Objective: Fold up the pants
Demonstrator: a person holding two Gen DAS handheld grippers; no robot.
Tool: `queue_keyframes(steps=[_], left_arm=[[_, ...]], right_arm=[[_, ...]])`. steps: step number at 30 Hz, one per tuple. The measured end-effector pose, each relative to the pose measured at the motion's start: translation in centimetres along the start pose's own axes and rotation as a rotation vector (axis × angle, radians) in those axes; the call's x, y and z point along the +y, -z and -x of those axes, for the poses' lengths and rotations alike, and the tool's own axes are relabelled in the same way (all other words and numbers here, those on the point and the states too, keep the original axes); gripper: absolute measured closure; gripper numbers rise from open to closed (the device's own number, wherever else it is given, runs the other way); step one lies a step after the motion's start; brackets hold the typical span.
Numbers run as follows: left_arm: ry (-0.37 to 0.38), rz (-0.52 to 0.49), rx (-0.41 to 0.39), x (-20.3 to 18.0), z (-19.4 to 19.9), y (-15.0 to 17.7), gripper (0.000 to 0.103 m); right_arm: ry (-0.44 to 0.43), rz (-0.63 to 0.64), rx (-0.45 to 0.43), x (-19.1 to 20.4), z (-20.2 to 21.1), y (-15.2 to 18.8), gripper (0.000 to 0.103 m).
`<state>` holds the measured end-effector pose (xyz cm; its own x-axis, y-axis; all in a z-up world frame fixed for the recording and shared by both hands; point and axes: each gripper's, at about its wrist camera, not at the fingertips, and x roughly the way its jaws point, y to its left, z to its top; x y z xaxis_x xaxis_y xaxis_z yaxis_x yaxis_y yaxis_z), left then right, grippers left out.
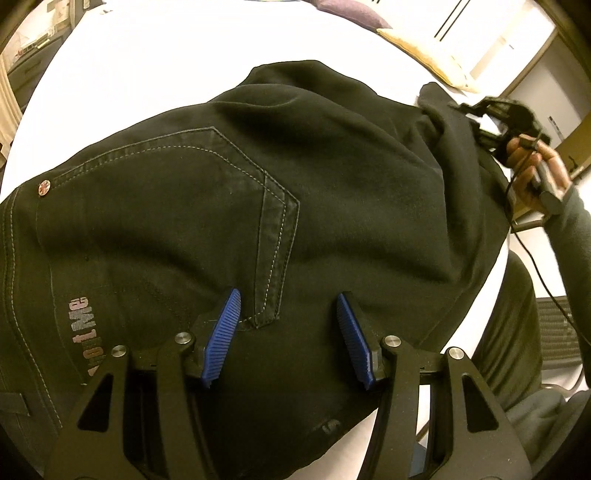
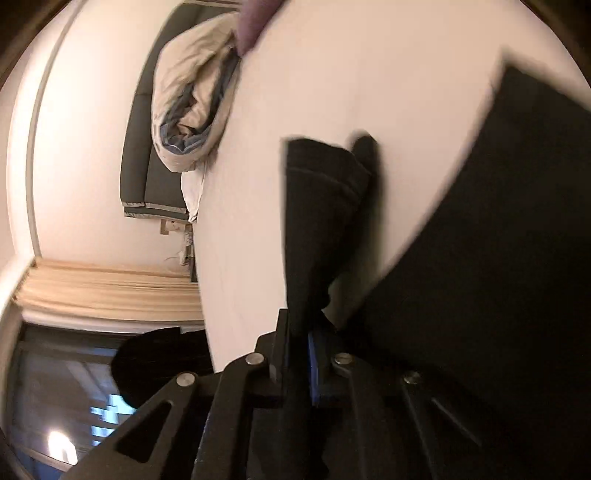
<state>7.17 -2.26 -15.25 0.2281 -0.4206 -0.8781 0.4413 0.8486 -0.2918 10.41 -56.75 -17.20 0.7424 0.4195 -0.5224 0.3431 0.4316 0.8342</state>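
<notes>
Black jeans (image 1: 258,192) lie spread on a white bed (image 1: 140,74), seat side up, with a stitched back pocket (image 1: 273,236) and a rivet (image 1: 44,187). My left gripper (image 1: 290,306) stands open right over the seat, one blue pad (image 1: 225,325) on each side of the pocket's lower corner, and nothing is pinched. At the right, a hand (image 1: 535,173) holds my right gripper (image 1: 476,110) against a raised pant leg. In the right wrist view my right gripper (image 2: 298,330) is shut on that leg (image 2: 321,206), whose hem end sticks out beyond the fingers. The jeans (image 2: 498,258) fill the right side.
A cream duvet (image 1: 424,48) and a purple pillow (image 1: 351,9) lie at the bed's far side. In the right wrist view the duvet (image 2: 192,103), a beige curtain (image 2: 110,288) and a dark window (image 2: 66,398) show. A mesh chair (image 1: 554,332) stands beside the bed.
</notes>
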Motion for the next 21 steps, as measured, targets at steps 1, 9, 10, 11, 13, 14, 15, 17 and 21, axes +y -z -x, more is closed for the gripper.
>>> queue_keyframes(steps=[1,9,10,11,13,14,15,17,21], left_arm=[[0.000,0.001,-0.001,0.0,0.0,0.0,0.051],[0.012,0.003,-0.013,0.4,0.0,0.6,0.050],[0.011,0.001,-0.014,0.5,0.0,0.7,0.050],[0.010,0.001,-0.016,0.5,0.1,0.7,0.050],[0.012,0.000,-0.017,0.5,0.1,0.8,0.050],[0.012,0.000,-0.017,0.5,0.1,0.8,0.050],[0.012,-0.001,-0.016,0.6,0.1,0.7,0.050],[0.008,-0.003,-0.015,0.5,0.1,0.7,0.050],[-0.011,-0.006,-0.011,-0.1,0.1,0.5,0.050]], right_arm=[[0.024,0.024,-0.021,0.8,0.9,0.1,0.094],[0.448,0.293,-0.416,6.8,15.5,2.8,0.002],[0.566,0.245,-0.478,4.7,17.6,3.1,0.002],[0.558,0.179,-0.493,2.9,18.7,3.2,0.005],[0.397,0.010,-0.455,-1.3,20.1,3.5,0.013],[0.319,-0.054,-0.378,-3.6,19.8,3.8,0.015],[0.290,-0.072,-0.321,-4.7,19.2,4.1,0.023],[0.120,-0.109,-0.225,-6.8,16.8,4.8,0.030],[-0.088,-0.237,-0.176,-9.4,14.4,4.9,0.036]])
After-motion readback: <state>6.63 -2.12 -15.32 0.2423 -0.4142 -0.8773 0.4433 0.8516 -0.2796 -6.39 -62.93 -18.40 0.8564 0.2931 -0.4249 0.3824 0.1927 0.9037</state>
